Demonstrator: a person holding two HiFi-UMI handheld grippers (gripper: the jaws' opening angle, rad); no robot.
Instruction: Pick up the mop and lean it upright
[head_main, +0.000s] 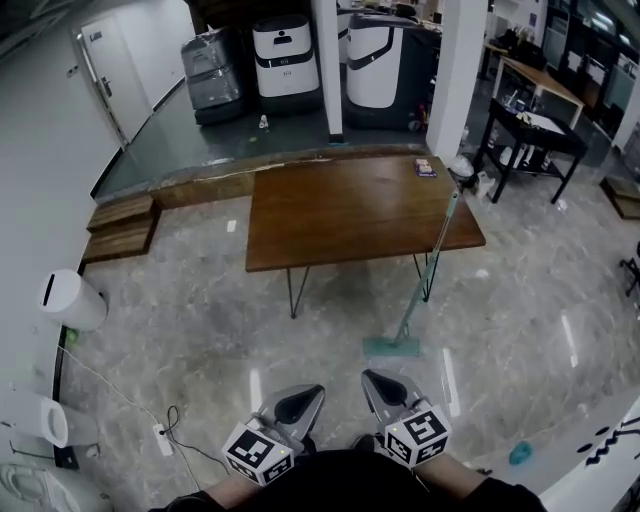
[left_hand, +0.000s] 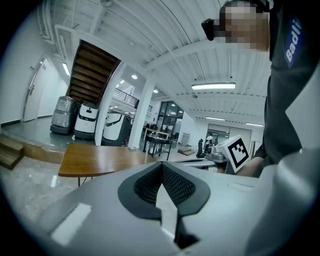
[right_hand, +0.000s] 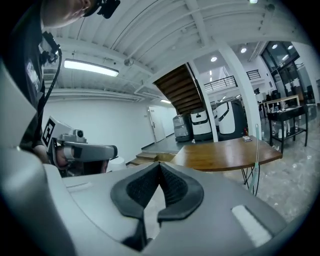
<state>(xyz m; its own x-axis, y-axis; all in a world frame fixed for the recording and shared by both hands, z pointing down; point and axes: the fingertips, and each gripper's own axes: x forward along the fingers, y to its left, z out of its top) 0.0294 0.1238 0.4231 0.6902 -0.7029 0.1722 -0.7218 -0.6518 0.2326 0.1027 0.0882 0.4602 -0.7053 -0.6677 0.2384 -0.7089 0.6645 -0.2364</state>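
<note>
The mop stands upright on the marble floor. Its pale green handle (head_main: 432, 262) leans against the right end of the wooden table (head_main: 340, 215), and its flat teal head (head_main: 391, 347) rests on the floor in front. In the right gripper view the mop handle (right_hand: 256, 150) shows at the table's corner. My left gripper (head_main: 303, 400) and right gripper (head_main: 378, 386) are both held close to my body, well short of the mop head. Each is shut with nothing in it: the left gripper's (left_hand: 161, 166) and the right gripper's (right_hand: 160, 166) dark pads meet at the tips.
A white bin (head_main: 70, 298) stands at the left wall, with a cable and power strip (head_main: 160, 436) on the floor near it. Wooden steps (head_main: 120, 226) lie beyond. A black side table (head_main: 530, 135) is at the right, cleaning machines (head_main: 283, 55) at the back, and a small teal object (head_main: 520, 455) on the floor at lower right.
</note>
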